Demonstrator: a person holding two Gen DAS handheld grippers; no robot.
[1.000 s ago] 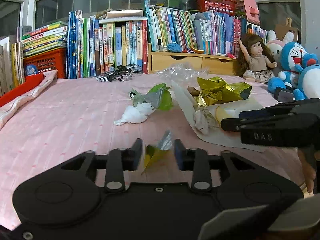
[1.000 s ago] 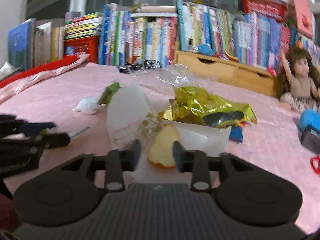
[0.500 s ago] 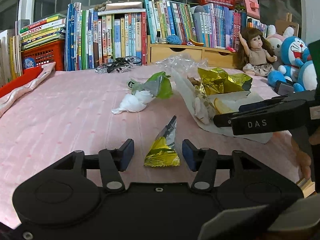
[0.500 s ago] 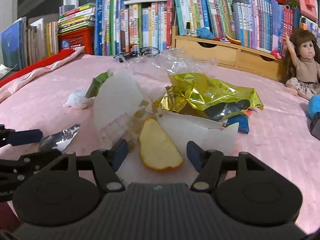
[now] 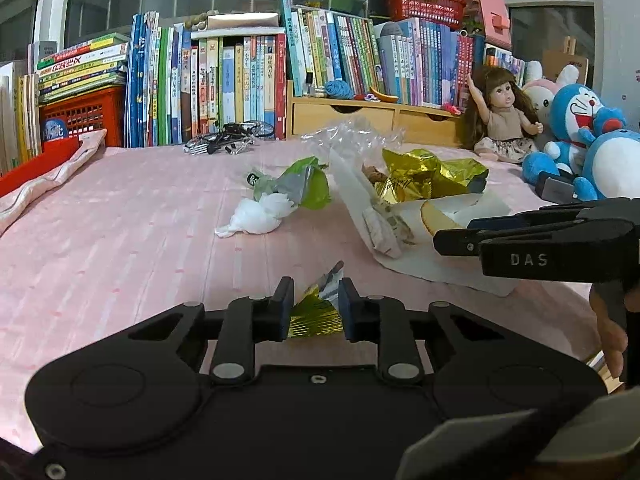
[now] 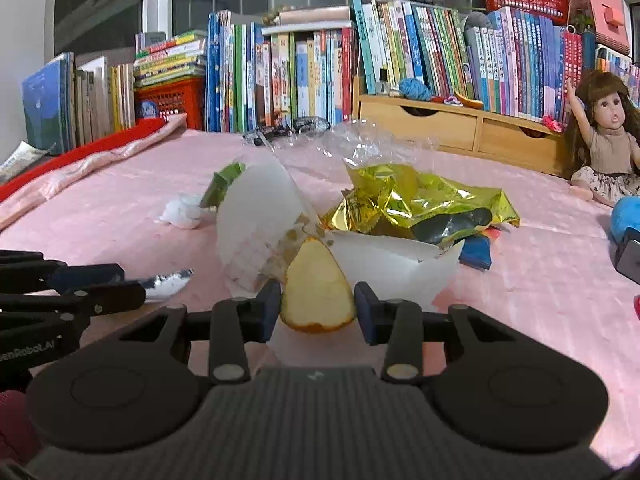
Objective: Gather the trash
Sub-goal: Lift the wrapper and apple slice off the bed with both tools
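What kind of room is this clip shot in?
Most likely a child's bedroom or playroom at home: a long row of books under the window, a doll and plush toys beside them, and a pink quilted cover strewn with wrappers.

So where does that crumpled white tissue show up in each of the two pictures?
Left wrist view: the crumpled white tissue lies left of centre on the pink cloth, just in front of the green wrapper.
Right wrist view: the tissue sits further left, small, beside the wrapper's green edge.
Shared landmark: the gold foil bag, to the right of the tissue in both.
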